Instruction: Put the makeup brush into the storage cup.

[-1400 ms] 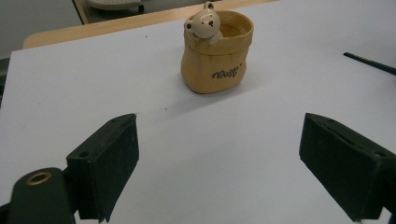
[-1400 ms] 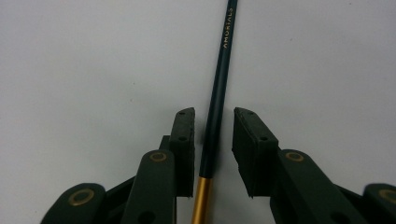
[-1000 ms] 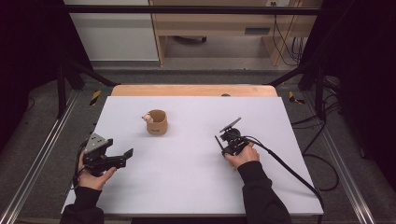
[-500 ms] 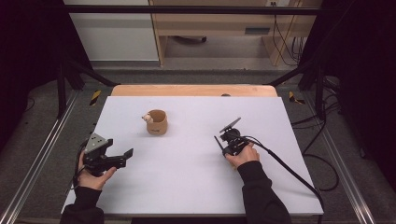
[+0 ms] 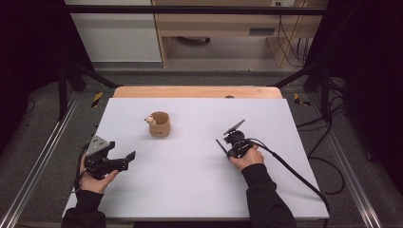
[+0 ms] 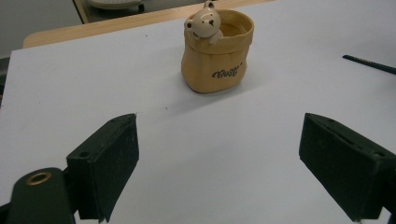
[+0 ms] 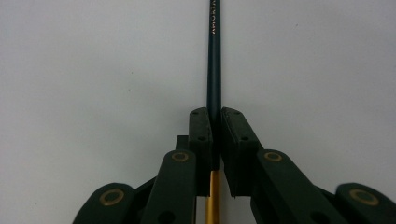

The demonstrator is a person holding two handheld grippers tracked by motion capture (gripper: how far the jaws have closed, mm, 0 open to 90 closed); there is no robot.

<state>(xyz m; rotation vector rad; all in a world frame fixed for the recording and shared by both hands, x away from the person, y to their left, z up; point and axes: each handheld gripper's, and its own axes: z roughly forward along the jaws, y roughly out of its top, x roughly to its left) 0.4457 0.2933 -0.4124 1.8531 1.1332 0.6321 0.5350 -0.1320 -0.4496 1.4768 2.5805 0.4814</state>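
My right hand-held gripper (image 7: 215, 126) has just closed and is clamped on the pencil (image 7: 214, 56), which runs straight out ahead of its jaws over the desk (image 5: 190, 180). My left hand-held gripper (image 6: 219, 158) stands wide apart, the cup (image 6: 218, 56) ahead of it.

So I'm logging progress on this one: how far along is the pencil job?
Done: the right gripper is shut on the dark green pencil, its jaws having just closed on it. In hand: the pencil lies low over the white table. Left, probably: carrying it to the tan bear pot, which looks empty. The left gripper waits open.
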